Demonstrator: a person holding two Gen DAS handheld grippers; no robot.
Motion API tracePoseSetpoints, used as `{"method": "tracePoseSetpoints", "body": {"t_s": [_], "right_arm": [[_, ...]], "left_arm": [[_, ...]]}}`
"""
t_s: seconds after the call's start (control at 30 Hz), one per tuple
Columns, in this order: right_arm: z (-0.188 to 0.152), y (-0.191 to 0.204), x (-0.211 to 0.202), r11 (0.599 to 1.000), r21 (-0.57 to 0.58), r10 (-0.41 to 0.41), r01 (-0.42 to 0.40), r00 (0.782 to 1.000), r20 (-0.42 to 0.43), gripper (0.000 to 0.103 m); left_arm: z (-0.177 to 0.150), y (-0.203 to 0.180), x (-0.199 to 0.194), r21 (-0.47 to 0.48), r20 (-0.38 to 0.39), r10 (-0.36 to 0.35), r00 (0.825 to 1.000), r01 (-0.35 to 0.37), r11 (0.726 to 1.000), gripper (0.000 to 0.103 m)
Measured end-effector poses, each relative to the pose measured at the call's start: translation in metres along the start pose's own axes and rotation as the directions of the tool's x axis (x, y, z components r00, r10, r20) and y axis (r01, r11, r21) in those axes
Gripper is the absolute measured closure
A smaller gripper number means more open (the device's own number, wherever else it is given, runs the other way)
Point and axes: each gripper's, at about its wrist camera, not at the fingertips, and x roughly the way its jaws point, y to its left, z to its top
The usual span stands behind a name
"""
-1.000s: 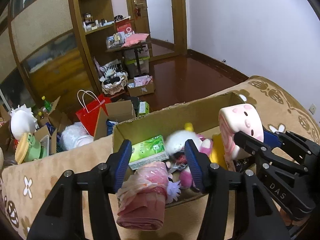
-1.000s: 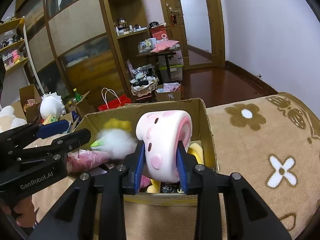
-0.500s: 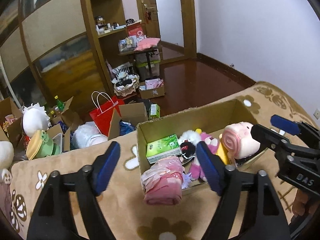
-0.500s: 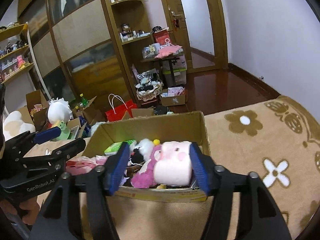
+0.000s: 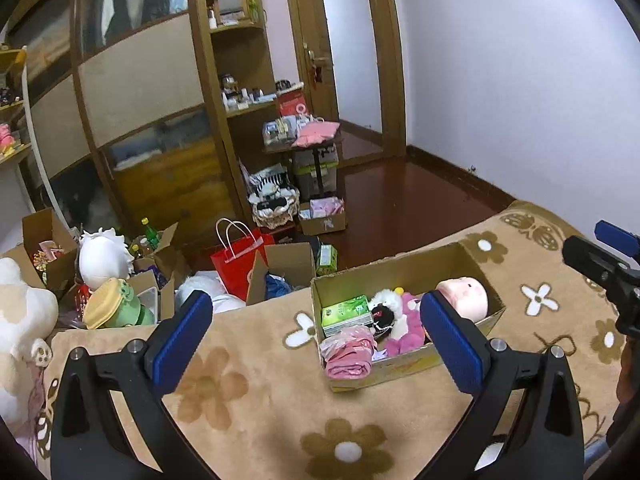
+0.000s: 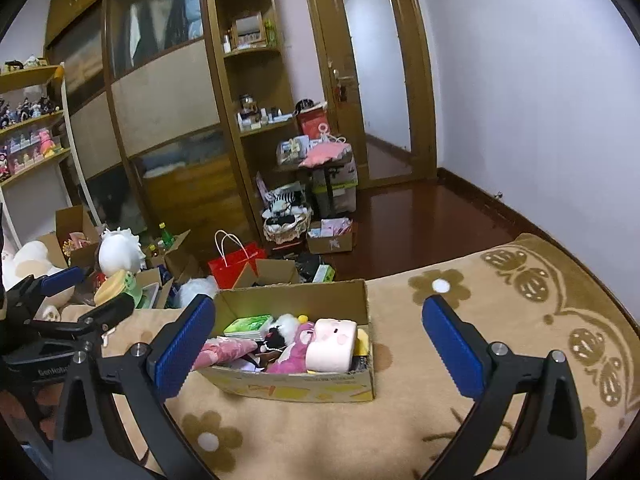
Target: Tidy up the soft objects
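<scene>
A cardboard box (image 5: 400, 272) (image 6: 296, 388) stands on the flowered blanket. Inside lie a pink pig roll toy (image 5: 464, 294) (image 6: 332, 344), a pink bundle (image 5: 350, 354) (image 6: 224, 348) hanging over the rim, a green tissue pack (image 5: 346, 310), a white fluffy toy (image 5: 384, 306) and a magenta plush (image 5: 408, 328). My left gripper (image 5: 312, 304) hovers above and short of the box, jaws opening wide with nothing between them. My right gripper (image 6: 319, 308) does the same, also empty. Each gripper shows at the other view's edge.
The beige blanket (image 5: 240, 380) spreads around the box. Beyond its far edge the floor holds a red bag (image 5: 240, 256), open cartons, a white plush (image 5: 102, 256) and a green frog toy (image 5: 116, 308). A wardrobe and a small loaded table (image 5: 308, 148) stand behind.
Both grippers opened and drew back and up from the box. The left let go of the pink bundle, the right of the pig roll toy; both now rest in the box.
</scene>
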Motion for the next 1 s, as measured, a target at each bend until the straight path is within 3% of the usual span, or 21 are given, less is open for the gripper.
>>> {"method": "tracePoseSetpoints", "body": {"t_s": [0.2,0.37,0.47,0.63,1.0], "right_arm": [[-0.003,-0.001,-0.039,0.998,-0.032,-0.048,0.048,0.999,0.025,0.0],[-0.01,0.0,-0.067,0.995,-0.054,-0.081,0.083,0.996,0.041,0.0],[-0.017,0.001,-0.077,0.994,-0.057,-0.088,0.09,0.995,0.042,0.0],[-0.031,0.004,-0.09,0.987,-0.083,-0.132,0.137,0.99,0.056,0.0],[-0.05,-0.005,-0.097,0.99,-0.043,-0.13,0.133,0.989,0.07,0.0]], "left_arm": [[-0.004,0.003,-0.035,-0.004,0.037,0.035,0.999,-0.035,0.999,0.0],[-0.015,0.008,-0.056,-0.045,0.062,0.024,0.998,-0.022,0.999,0.0],[-0.024,0.006,-0.065,-0.021,0.079,0.026,0.996,-0.025,0.999,0.0],[-0.042,0.003,-0.071,-0.004,0.092,0.033,0.995,-0.033,0.999,0.0],[-0.078,0.011,-0.067,-0.032,0.085,0.023,0.996,-0.02,0.999,0.0]]}}
